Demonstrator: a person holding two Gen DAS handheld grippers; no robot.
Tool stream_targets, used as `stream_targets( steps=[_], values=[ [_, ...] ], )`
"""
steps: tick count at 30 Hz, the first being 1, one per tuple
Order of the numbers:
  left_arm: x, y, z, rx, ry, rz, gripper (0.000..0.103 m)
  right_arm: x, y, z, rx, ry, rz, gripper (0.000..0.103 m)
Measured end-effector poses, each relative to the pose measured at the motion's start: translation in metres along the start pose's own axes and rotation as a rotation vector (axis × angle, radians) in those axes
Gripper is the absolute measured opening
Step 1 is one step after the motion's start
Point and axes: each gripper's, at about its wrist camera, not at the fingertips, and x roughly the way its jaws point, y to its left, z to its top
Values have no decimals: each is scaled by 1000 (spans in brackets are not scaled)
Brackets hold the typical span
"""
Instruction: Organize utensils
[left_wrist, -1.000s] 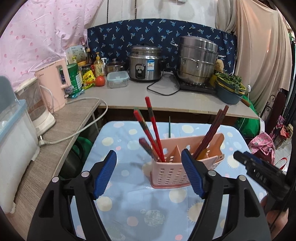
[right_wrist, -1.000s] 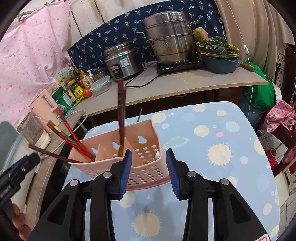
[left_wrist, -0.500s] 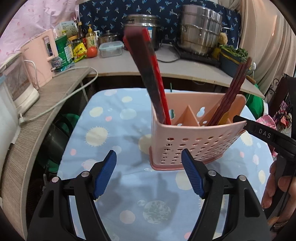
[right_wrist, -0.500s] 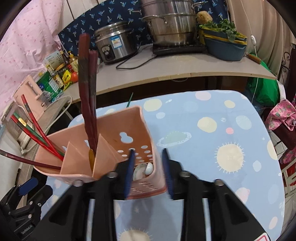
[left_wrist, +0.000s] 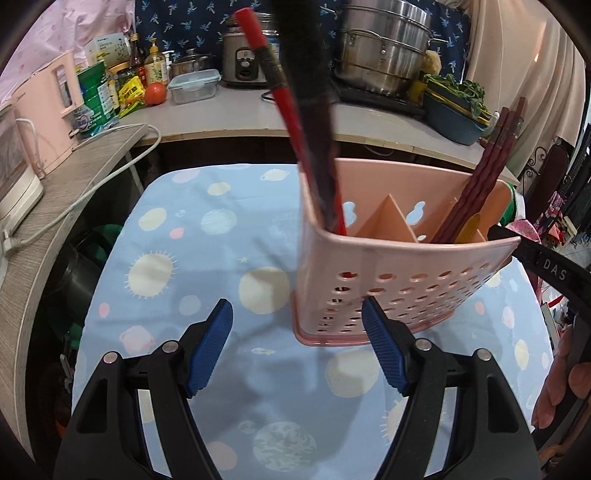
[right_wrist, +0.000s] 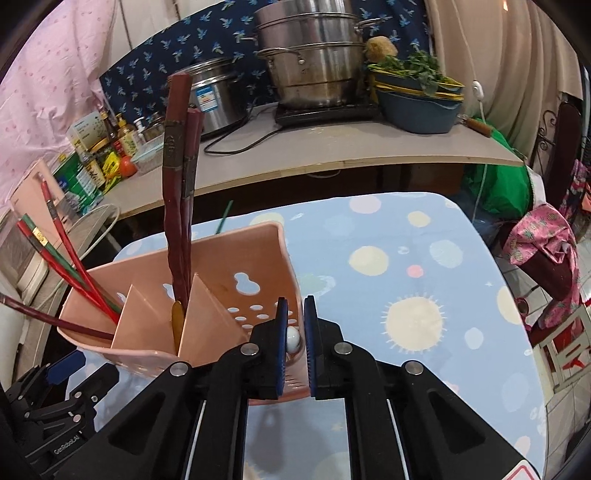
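Right gripper (right_wrist: 294, 334) is closing its blue pads on the near wall of the pink utensil holder (right_wrist: 229, 266), the thin wall caught between them beside a white spoon (right_wrist: 292, 338) inside. Left gripper (left_wrist: 297, 345) hangs with jaws well apart and nothing between them, its right pad just in front of the holder's perforated side. Dark red chopsticks (right_wrist: 181, 184) stand in the middle compartment, red ones (right_wrist: 66, 254) lean in the far one. All sits on a table with a blue spotted cloth (right_wrist: 424, 266), toward its near edge.
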Motion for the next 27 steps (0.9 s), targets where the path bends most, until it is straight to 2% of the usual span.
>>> stream_targets(
  steps=[6, 10, 13, 15, 23, 27],
  values=[
    [-2, -8, -2, 13, -9, -5, 69, -3, -39, 7, 52, -15, -52, 8],
    [-2, 2, -5, -20, -3, 6, 69, -2, -46, 8, 66, -15, -46, 9],
    [1, 13, -1, -54, 4, 22, 69, -3, -45, 5, 71, -20, -39, 25],
    [6, 18, 3, -60, 9, 26, 69, -8, -47, 3, 91, -44, -34, 41],
    [36, 8, 13, 0, 10, 26, 69, -60, -54, -12, 141, -138, 10, 43],
    [54, 1, 16, 22, 8, 29, 66, -84, -53, -36, 128, -134, 37, 43]
  ],
)
